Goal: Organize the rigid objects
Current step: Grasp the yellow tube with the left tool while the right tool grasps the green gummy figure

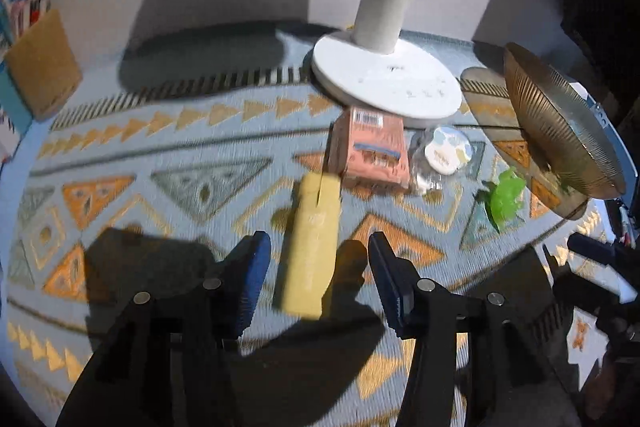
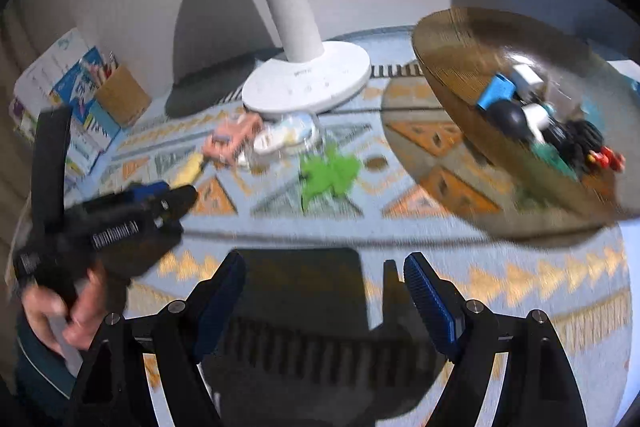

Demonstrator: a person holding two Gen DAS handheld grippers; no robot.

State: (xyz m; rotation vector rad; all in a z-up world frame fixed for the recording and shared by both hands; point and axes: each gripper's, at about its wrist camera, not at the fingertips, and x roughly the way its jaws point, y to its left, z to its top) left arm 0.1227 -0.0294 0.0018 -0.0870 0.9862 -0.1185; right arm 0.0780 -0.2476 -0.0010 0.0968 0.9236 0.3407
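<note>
Now | left tongs astride yellow block, untouched | right tongs apart, empty

Pale blue cloth on the desk, patterned with orange, gold and grey triangles and a black-and-white striped band. Pale yellow block. Salmon-pink box with a blue stripe. Bright green crumpled piece. White lamp base, black collar on its stem. Amber ribbed glass bowl. Blue ridged pads on black fingers. Tan holder.
</note>
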